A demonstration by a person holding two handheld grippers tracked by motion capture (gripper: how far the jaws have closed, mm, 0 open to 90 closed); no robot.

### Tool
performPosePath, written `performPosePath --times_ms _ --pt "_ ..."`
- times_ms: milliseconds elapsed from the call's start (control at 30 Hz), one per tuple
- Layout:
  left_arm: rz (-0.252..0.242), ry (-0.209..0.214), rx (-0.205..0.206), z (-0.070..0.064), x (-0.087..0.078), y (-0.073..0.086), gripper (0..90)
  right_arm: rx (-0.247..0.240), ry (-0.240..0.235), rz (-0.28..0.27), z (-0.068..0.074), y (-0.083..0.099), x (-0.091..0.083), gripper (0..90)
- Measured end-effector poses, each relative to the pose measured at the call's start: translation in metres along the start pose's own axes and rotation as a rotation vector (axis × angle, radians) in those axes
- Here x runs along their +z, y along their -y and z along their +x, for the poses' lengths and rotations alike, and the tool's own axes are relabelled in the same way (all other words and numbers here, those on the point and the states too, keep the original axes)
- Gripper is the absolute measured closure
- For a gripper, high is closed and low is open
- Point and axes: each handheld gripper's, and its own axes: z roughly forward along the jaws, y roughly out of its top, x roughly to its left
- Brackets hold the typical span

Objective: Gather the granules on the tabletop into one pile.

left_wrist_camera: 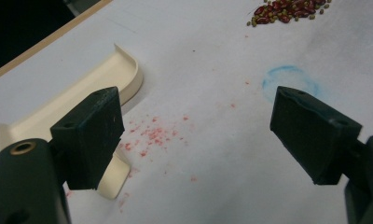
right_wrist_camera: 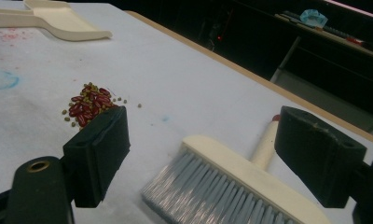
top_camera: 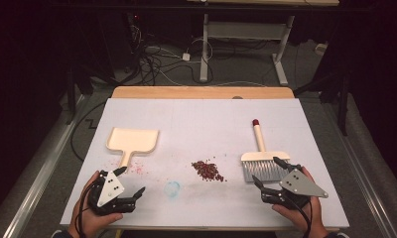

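A cream dustpan point(top_camera: 133, 140) lies at the table's left, handle toward me; it also appears as the dustpan point(left_wrist_camera: 82, 93) and the dustpan point(right_wrist_camera: 58, 18). A small pile of red and green beans point(top_camera: 207, 170) sits mid-table, seen too as beans point(left_wrist_camera: 287, 10) and beans point(right_wrist_camera: 89, 106). A cream hand brush point(top_camera: 262, 158) with grey bristles lies at the right. My left gripper point(top_camera: 131, 180) stands open just below the dustpan handle, holding nothing. My right gripper point(top_camera: 269, 171) is open beside the brush head point(right_wrist_camera: 231, 186), which lies between its jaws without contact.
The white table cover point(top_camera: 206, 119) carries a faint blue ring point(top_camera: 172, 188) and pink specks point(top_camera: 138, 168) by the dustpan handle. A wooden edge point(top_camera: 201, 92) runs along the far side. Cables and a desk frame point(top_camera: 246, 34) stand on the floor beyond.
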Motion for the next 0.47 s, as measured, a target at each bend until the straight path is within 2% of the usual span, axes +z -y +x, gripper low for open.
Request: performPosePath --times_ms 467 --pt "0.012 0.004 0.001 -0.0005 0.0035 -0.0003 16.6 -0.002 0.0 0.002 -0.0008 0.0009 0.0007 18.8"
